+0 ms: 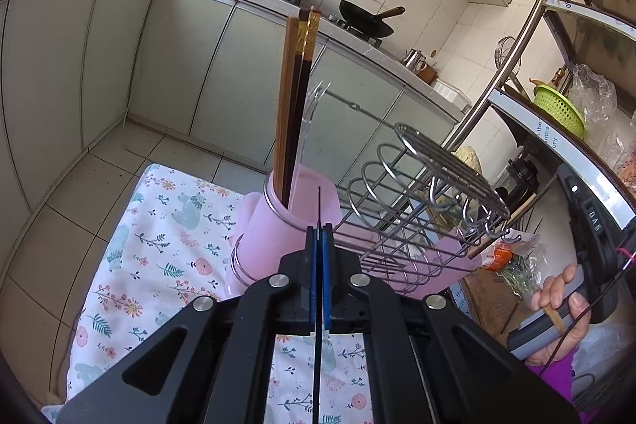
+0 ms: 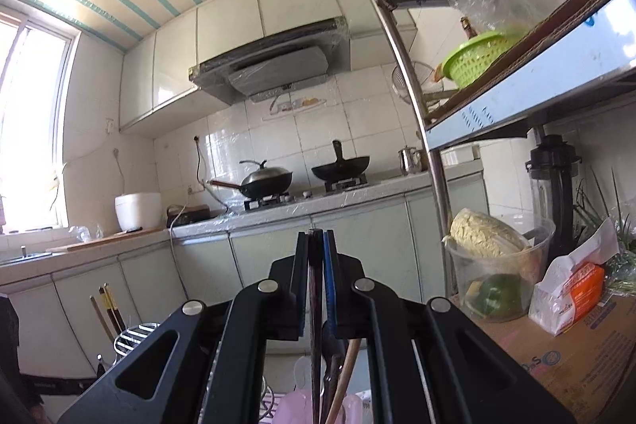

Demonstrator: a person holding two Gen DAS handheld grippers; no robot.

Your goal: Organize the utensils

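Note:
A pink cup (image 1: 302, 213) sits in a ring of the wire rack (image 1: 417, 193) and holds upright dark and brown chopsticks (image 1: 294, 98). My left gripper (image 1: 319, 227) is just in front of the cup, shut on a thin dark flat thing seen edge-on; I cannot tell what it is. My right gripper (image 2: 316, 237) is shut on a dark chopstick (image 2: 315, 304) that runs down toward a pink cup (image 2: 302, 404), beside a wooden handle (image 2: 348, 364). In the left wrist view a hand (image 1: 556, 297) holds the right gripper's body (image 1: 588, 225) beyond the rack; its fingertips are hidden.
The rack stands on a floral cloth (image 1: 159, 245). A metal shelf on the right carries a green basket (image 2: 477, 58), a plastic tub of vegetables (image 2: 493, 265) and a tissue pack (image 2: 572, 289) on a cardboard box. Woks (image 2: 266, 181) sit on the far counter.

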